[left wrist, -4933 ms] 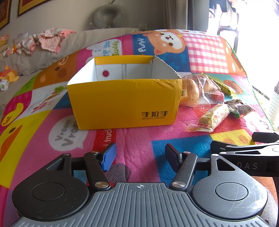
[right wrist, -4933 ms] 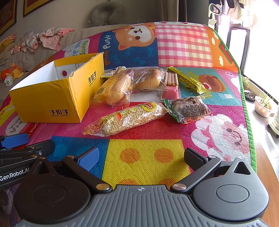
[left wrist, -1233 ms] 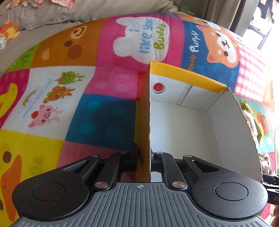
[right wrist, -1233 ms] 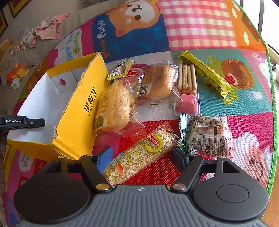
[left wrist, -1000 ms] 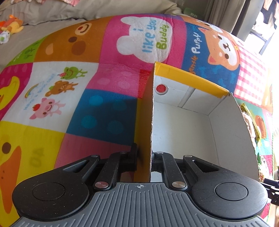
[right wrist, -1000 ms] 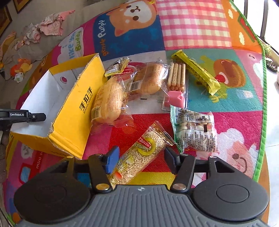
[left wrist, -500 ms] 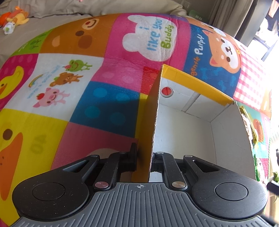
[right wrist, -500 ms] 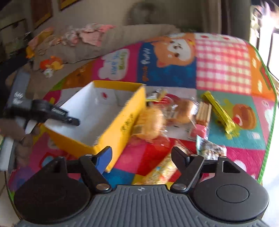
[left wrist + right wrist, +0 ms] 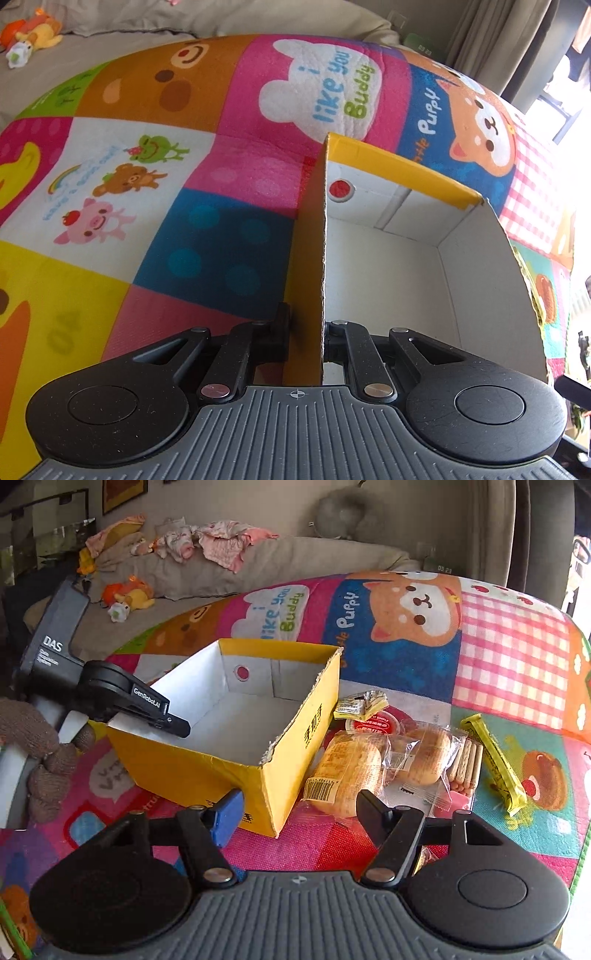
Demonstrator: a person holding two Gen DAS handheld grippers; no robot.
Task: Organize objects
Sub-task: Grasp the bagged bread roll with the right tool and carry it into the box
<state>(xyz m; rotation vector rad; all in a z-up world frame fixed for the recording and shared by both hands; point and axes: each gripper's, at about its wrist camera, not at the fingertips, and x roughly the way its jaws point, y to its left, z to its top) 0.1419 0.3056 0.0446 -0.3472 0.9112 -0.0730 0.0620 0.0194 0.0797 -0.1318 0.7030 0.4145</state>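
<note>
Nothing is packed yet: the yellow box [image 9: 236, 738], standing on the patchwork mat [image 9: 509, 657], is empty, its white floor bare and its cut rim ragged. The left gripper [image 9: 306, 332] is clamped on its side wall, while the right gripper [image 9: 295, 812] hangs near the snack packets [image 9: 391, 760] beside the box, jaws closing on nothing

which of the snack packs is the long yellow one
The yellow bar, lying farthest right on the mat, beyond the biscuit sticks. It is thin, opaque and bright yellow; the two bread packs beside the box are clear and plump.
</note>
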